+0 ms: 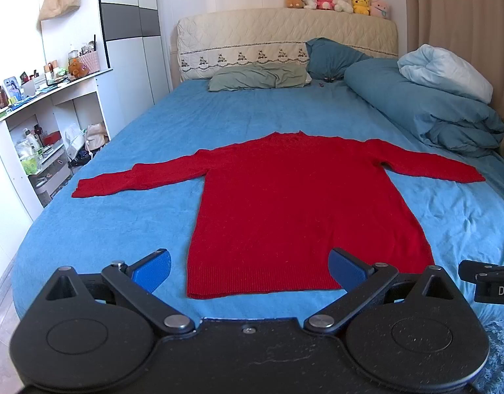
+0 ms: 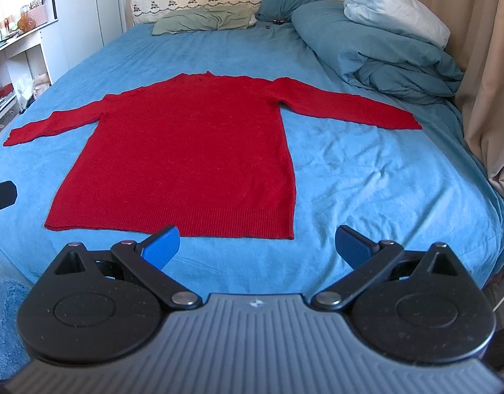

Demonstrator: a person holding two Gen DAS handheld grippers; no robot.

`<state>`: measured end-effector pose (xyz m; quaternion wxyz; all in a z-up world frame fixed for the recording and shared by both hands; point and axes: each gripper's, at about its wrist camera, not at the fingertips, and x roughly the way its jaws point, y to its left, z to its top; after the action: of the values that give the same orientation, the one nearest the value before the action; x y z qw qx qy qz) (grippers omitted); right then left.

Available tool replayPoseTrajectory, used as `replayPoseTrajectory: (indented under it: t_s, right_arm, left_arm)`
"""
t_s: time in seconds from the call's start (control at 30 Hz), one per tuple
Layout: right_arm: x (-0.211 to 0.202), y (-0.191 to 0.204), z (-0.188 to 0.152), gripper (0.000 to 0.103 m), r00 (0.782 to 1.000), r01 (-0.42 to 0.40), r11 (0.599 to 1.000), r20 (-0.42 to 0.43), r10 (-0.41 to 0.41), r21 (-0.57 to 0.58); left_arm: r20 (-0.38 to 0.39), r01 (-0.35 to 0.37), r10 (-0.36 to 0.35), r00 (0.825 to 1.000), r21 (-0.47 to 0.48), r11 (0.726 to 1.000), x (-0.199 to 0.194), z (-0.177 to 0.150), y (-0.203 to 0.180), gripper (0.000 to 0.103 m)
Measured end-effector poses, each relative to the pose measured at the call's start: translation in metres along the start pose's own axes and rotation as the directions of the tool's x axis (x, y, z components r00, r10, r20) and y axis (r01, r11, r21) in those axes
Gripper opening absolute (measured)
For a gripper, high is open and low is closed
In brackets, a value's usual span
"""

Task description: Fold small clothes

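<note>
A red knit sweater (image 1: 294, 203) lies flat on the blue bedsheet (image 1: 120, 223), its back or front up, both sleeves spread out sideways and the ribbed hem (image 2: 219, 226) nearest the cameras. No fold is in it, so the folding looks not yet begun; this appears to be the approach before the first grasp.

The left gripper (image 1: 250, 264) hangs over the near edge of the bed, its jaws spread wide and holding nothing, one blue pad (image 1: 153, 267) left of the hem and the other over the cloth. The right gripper (image 2: 257, 246) hovers just off the sweater's near right corner, jaws likewise spread and empty.

A likely first move is to bring a sleeve across the body: the left sleeve (image 1: 130, 180) for the left side, the right sleeve (image 2: 360, 111) for the right. Each cuff lies well away, so a long reach is needed, then a pinch low enough to catch the knit without gathering the sheet.

The neckline is foreshortened and hard to read. The piled duvet (image 2: 383, 49) sits near the right cuff.
</note>
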<state>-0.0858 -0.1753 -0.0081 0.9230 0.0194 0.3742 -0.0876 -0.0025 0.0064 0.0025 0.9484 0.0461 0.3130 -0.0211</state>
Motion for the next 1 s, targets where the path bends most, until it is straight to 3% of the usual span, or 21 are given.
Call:
replayPoseTrajectory:
  t_s: [0.73, 0.87, 1.0]
  right_arm:
    - [-0.007, -0.002, 0.006, 0.103, 1.0, 0.005, 1.0, 0.013, -0.006, 0.012]
    - [-0.006, -0.013, 0.019, 0.103, 1.0, -0.004, 0.999, 0.019, 0.003, 0.038]
    - [0.001, -0.039, 0.054, 0.103, 0.999, -0.009, 0.996, 0.05, 0.004, 0.094]
  left_arm:
    - [0.011, 0.005, -0.004, 1.0, -0.01, 1.0, -0.006, 0.002, 0.001, 0.103]
    - [0.019, 0.001, -0.001, 1.0, 0.001, 1.0, -0.008, 0.017, -0.002, 0.103]
    - [0.094, 0.02, -0.022, 0.995, 0.022, 1.0, -0.004, 0.063, -0.01, 0.103]
